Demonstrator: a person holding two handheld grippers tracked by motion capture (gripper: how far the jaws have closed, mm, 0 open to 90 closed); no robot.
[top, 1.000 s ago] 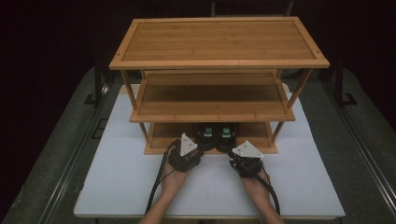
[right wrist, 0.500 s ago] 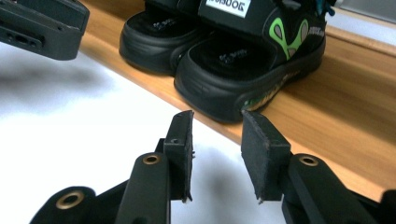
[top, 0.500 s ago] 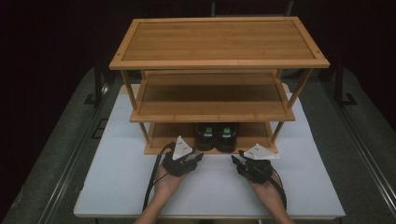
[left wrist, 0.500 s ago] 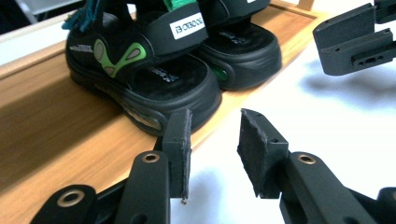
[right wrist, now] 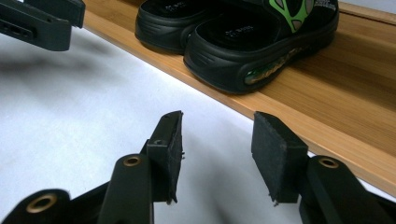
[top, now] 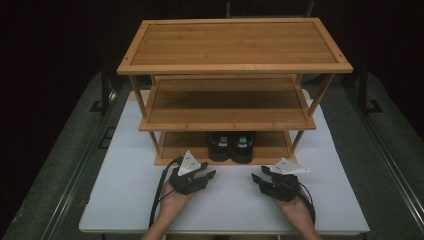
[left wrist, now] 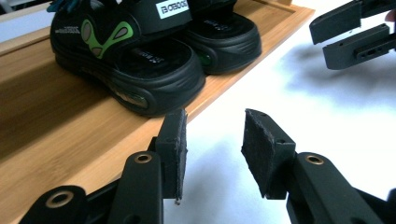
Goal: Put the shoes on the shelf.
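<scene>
Black sandals point(top: 231, 146) sit shelved beyond both spread, empty fingers point(left wrist: 172, 140); jaws just opened; next, withdraw.

White label on sandal point(left wrist: 140, 51) strap: upside-down print, roughly "BOBDOG"; other lettering illegible.

A rack of three shelves point(top: 235, 50) stands on the far half of the table point(top: 125, 200), and a pair of sandals point(top: 231, 146) sits side by side on its lowest shelf point(top: 180, 147), near the middle of the front edge. In front of the rack, over the near part of the table, the left gripper point(top: 200, 176) is to the left of the sandals and the right gripper point(top: 262, 179) to the right, well apart. Both are near the lowest shelf's edge, with nothing between the jaws.
</scene>
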